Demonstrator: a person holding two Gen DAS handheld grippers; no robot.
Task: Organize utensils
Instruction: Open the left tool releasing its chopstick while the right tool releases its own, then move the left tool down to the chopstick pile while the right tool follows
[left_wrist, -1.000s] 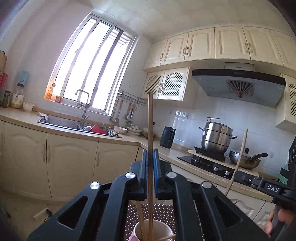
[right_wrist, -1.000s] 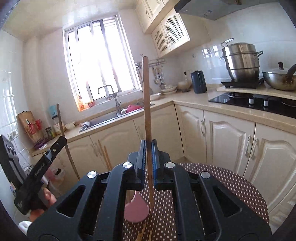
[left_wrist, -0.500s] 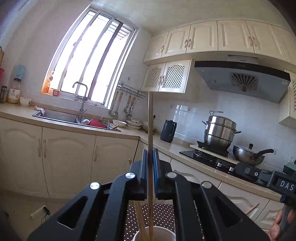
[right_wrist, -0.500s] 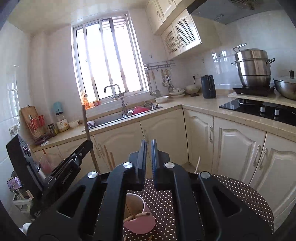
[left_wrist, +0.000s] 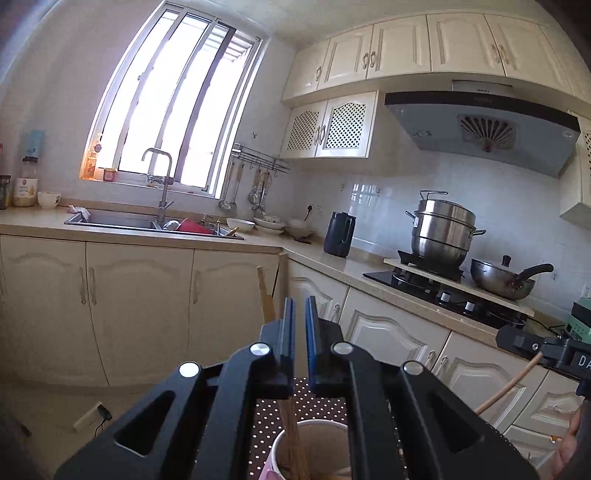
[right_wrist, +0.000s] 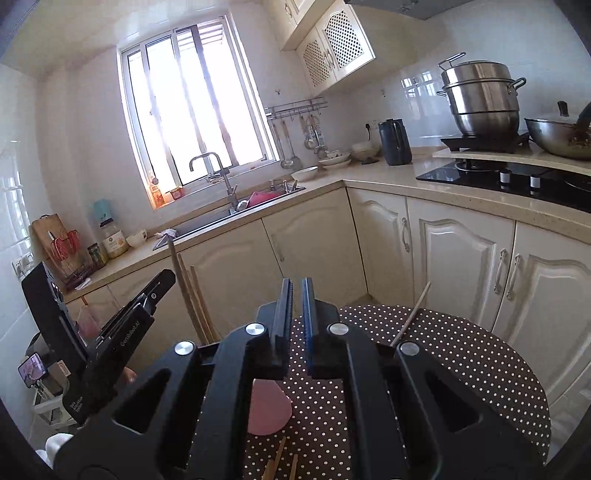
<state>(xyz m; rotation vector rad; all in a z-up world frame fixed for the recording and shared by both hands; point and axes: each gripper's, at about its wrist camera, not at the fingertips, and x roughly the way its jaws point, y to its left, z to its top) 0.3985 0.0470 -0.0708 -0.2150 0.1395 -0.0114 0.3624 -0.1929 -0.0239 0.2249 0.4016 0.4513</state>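
Observation:
My left gripper (left_wrist: 299, 301) hangs over a pink cup (left_wrist: 314, 422) on a round polka-dot table (left_wrist: 273, 402); its jaws are shut with nothing between them. Wooden chopsticks (left_wrist: 282, 277) stand in the cup, rising just behind the left finger. My right gripper (right_wrist: 295, 282) is shut and empty above the same cup (right_wrist: 266, 406). In the right wrist view the left gripper (right_wrist: 162, 284) sits beside the upright chopsticks (right_wrist: 188, 288). One thin stick (right_wrist: 410, 314) leans to the right, its lower end hidden. Loose chopsticks (right_wrist: 277, 458) lie on the table (right_wrist: 461, 362).
Cream cabinets and an L-shaped counter (right_wrist: 388, 173) wrap behind the table. On it are a sink (left_wrist: 147, 221), a dark kettle (left_wrist: 338, 232), a steamer pot (left_wrist: 443, 229) and a wok (left_wrist: 502, 280). A hand (left_wrist: 569, 439) shows at the right edge.
A second ago each gripper held a chopstick upright. The right one's stick was gone half a second ago; the left one's has now dropped into the cup. Both grippers have lowered.

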